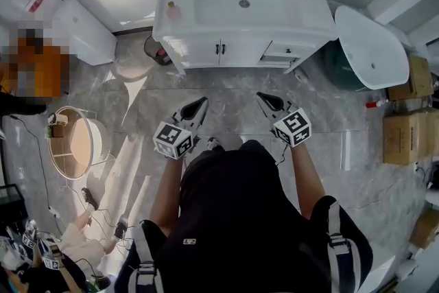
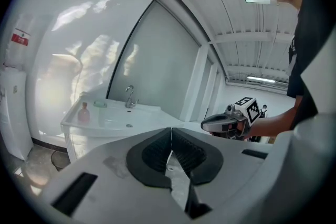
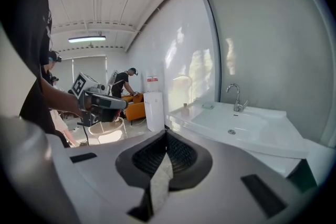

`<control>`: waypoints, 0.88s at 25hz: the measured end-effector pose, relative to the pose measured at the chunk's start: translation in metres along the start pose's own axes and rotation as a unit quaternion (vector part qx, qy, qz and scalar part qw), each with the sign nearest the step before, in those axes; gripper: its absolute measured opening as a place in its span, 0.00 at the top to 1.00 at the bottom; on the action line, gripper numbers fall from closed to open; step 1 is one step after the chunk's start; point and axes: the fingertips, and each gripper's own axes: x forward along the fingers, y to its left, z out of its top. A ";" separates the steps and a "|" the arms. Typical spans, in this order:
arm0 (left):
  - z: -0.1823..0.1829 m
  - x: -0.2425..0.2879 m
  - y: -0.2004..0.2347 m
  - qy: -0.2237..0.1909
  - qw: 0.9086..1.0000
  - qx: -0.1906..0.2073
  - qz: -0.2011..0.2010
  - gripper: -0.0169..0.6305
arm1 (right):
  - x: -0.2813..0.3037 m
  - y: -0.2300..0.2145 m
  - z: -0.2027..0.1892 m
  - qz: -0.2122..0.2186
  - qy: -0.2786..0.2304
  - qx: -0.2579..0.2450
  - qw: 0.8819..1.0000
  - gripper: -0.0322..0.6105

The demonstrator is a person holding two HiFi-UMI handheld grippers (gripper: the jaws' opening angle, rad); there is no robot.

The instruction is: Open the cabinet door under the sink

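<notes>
Sink top (image 1: pixel 305 7) holds pink bottle (image 1: pixel 173 10); cabinet (image 1: pixel 240 51) shut

The person stands with both arms held forward, elbows bent beside the torso. The bare left forearm (image 1: pixel 167 185) carries the left gripper (image 1: pixel 199 103), and the bare right forearm (image 1: pixel 306 171) carries the right gripper (image 1: pixel 265 99). The left cube (image 1: pixel 173 139) and the right cube (image 1: pixel 293 127) sit at the rear of each gripper, over the hand. Both grippers point forward and slightly down, side by side at about the same height. Their tips lean toward each other but stay well apart. In the left gripper view the jaws are closed, pads meeting at the tips with nothing between them. In the right gripper view the jaws are likewise pressed together and empty.
</notes>
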 end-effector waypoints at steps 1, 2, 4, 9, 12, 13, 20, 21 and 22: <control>-0.001 0.001 0.004 0.003 1.000 -0.001 -0.002 0.95 | 0.004 0.000 0.001 -0.001 0.000 0.002 1.000 0.86; -0.001 0.003 0.007 0.006 1.000 -0.001 -0.004 0.95 | 0.007 -0.001 0.001 -0.001 0.000 0.004 1.000 0.86; -0.002 0.008 0.014 0.010 1.000 -0.002 -0.003 0.95 | 0.015 -0.003 0.001 0.007 0.004 0.008 1.000 0.86; -0.010 0.019 0.027 0.003 1.000 -0.007 0.017 0.95 | 0.038 -0.013 -0.014 0.039 0.020 0.005 0.999 0.86; -0.021 0.031 0.044 -0.006 0.999 -0.017 0.043 0.95 | 0.058 -0.030 -0.022 0.065 0.027 -0.013 0.997 0.86; -0.023 0.038 0.052 -0.010 0.998 -0.021 0.055 0.95 | 0.066 -0.038 -0.022 0.075 0.029 -0.020 0.997 0.86; -0.039 0.077 0.069 -0.026 0.986 -0.064 0.149 0.95 | 0.085 -0.061 -0.047 0.183 0.066 -0.045 0.980 0.86; -0.042 0.084 0.072 -0.026 0.985 -0.070 0.159 0.95 | 0.087 -0.063 -0.051 0.196 0.074 -0.052 0.976 0.86; -0.044 0.091 0.077 -0.025 0.983 -0.072 0.167 0.95 | 0.089 -0.067 -0.055 0.208 0.081 -0.054 0.973 0.86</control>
